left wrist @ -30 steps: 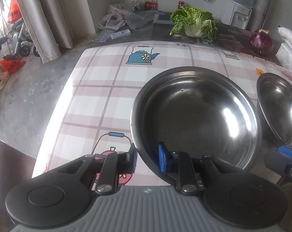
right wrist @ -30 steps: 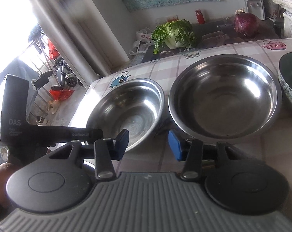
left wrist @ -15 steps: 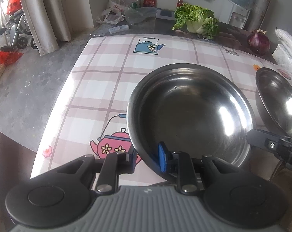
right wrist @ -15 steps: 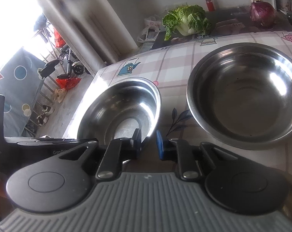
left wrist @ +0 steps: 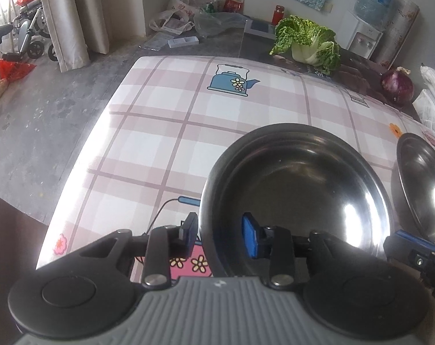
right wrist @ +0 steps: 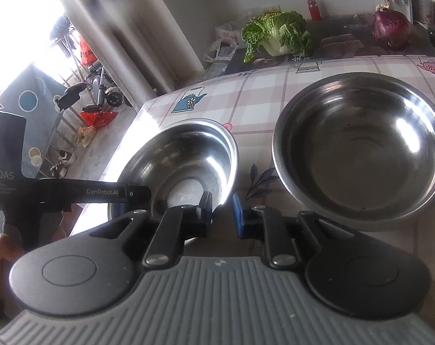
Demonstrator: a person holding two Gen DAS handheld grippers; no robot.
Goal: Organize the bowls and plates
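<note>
Nearest the left wrist camera, the left gripper [left wrist: 219,237] has its fingers set on either side of the near rim of the smaller steel bowl [left wrist: 298,189] – one outside, one inside, narrow, seemingly pinching the wall. In the right wrist view the right gripper [right wrist: 219,210] straddles the same rim at about 5 o'clock, its fingers drawn close together; whether it truly clamps I cannot tell, since a little gap shows beside the blue pad.

The smaller bowl looks tilted, perhaps raised off the checked surface [left wrist: 165,132], so the step in hand appears to be picking it up for nesting. The larger steel bowl [right wrist: 358,149] sits just beside it at 2 o'clock, upright and empty.

The next move probably calls for a firm hold, a level carry toward 2 o'clock and a gentle lowering into the larger bowl – steel on steel slides easily.

Farther off, at 12 o'clock, lie a cabbage [right wrist: 278,36] and a red onion [right wrist: 391,28].
</note>
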